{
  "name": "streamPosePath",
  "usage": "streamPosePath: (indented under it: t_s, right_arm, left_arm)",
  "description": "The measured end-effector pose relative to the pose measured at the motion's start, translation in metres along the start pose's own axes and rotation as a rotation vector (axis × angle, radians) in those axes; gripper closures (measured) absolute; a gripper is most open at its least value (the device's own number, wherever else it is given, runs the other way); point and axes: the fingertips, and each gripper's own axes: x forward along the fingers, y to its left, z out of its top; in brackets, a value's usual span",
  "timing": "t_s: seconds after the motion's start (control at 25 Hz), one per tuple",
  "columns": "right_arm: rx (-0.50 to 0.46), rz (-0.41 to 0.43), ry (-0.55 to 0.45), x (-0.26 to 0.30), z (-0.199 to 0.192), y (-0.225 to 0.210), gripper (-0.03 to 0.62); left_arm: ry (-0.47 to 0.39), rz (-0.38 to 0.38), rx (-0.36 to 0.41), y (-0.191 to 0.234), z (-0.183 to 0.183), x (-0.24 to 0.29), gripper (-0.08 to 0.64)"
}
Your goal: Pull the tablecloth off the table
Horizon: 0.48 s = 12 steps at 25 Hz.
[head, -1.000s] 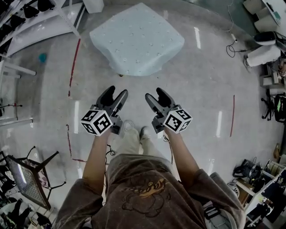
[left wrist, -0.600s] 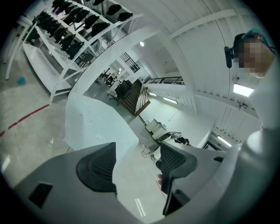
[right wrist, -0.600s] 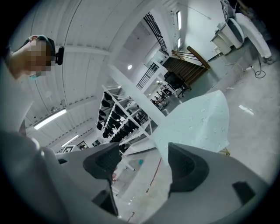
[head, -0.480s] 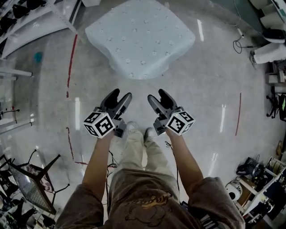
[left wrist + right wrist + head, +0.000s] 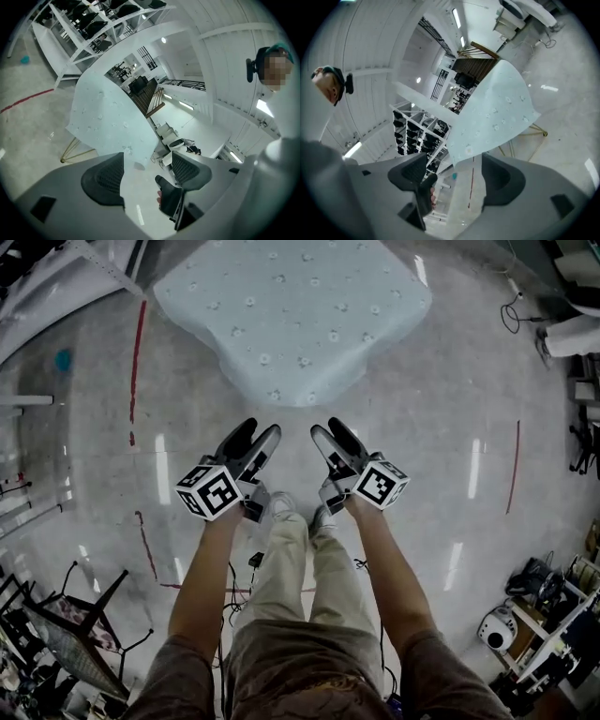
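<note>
The left gripper and right gripper hang side by side just short of the tablecloth's near corner, not touching it. The left gripper's jaws stand wide with nothing between them. The right gripper's jaws, also wide, have just been opening and are empty too. Beyond them the pale blue, flower-dotted tablecloth lies draped over the table, one hanging corner pointing back at the grippers. It looks roughly square, with no clear long axis. Thin yellowish table legs show beneath its hem. A red floor line runs left of the tablecloth.
</note>
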Motion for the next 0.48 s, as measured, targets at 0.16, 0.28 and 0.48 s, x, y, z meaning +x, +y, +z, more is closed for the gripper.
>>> streamPosePath:
  t_s: [0.16,0.28,0.48]
  right_arm:
    - [0.053,0.003,-0.036,0.013,0.0,-0.026,0.219]
    - [0.073,0.015,-0.045,0.022,0.001,-0.043,0.202]
    - [0.154,0.072,-0.094,0.036,0.004,-0.065,0.178]
  left_arm:
    - [0.004,-0.026,-0.05,0.024,-0.01,0.019,0.236]
    - [-0.002,-0.052,-0.088,0.04,-0.014,0.034,0.229]
    - [-0.049,-0.108,-0.184,0.057,-0.016,0.053,0.222]
